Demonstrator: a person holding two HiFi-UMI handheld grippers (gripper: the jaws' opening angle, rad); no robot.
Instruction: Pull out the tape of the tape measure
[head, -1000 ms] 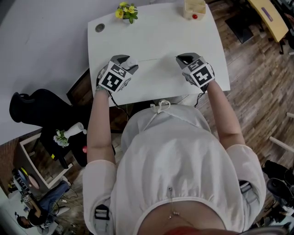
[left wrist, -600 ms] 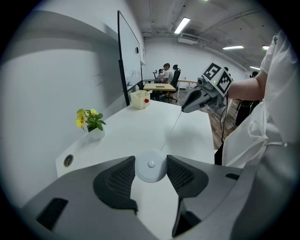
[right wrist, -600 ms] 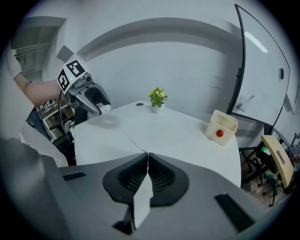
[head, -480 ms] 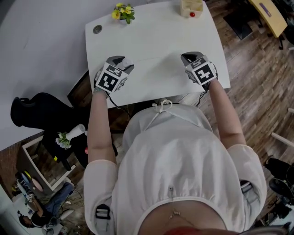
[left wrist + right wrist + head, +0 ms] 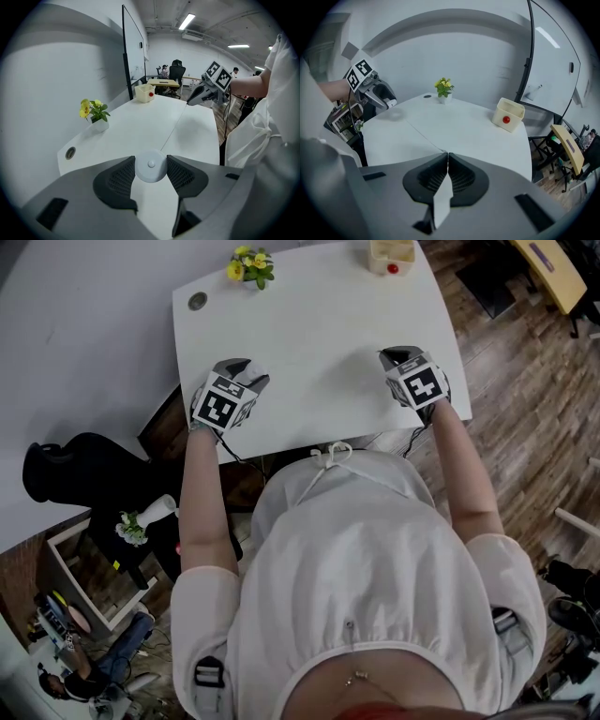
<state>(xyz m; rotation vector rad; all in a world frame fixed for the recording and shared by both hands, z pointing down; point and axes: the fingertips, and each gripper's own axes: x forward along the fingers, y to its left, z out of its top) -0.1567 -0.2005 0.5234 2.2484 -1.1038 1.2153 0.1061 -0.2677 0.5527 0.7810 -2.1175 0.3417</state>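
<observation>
A round white tape measure case point(image 5: 150, 165) sits between the jaws of my left gripper point(image 5: 150, 161), which are shut on it above the white table point(image 5: 319, 315). From the case a thin tape point(image 5: 174, 127) runs across the table to my right gripper point(image 5: 190, 101). In the right gripper view that gripper point(image 5: 447, 157) is shut on the tape point(image 5: 423, 136), whose white end tab point(image 5: 441, 201) hangs behind the jaws. In the head view the left gripper point(image 5: 242, 369) is near the table's front left and the right gripper point(image 5: 396, 356) near the front right.
A small pot of yellow flowers point(image 5: 247, 264) and a cream box with a red ball point(image 5: 392, 253) stand at the table's far edge. A round cable hole point(image 5: 197, 301) is at the far left corner. A black chair point(image 5: 75, 470) stands left of the table.
My right gripper has moved to the right, away from the left one, and the gap between the two has widened. The left gripper has hardly moved.
</observation>
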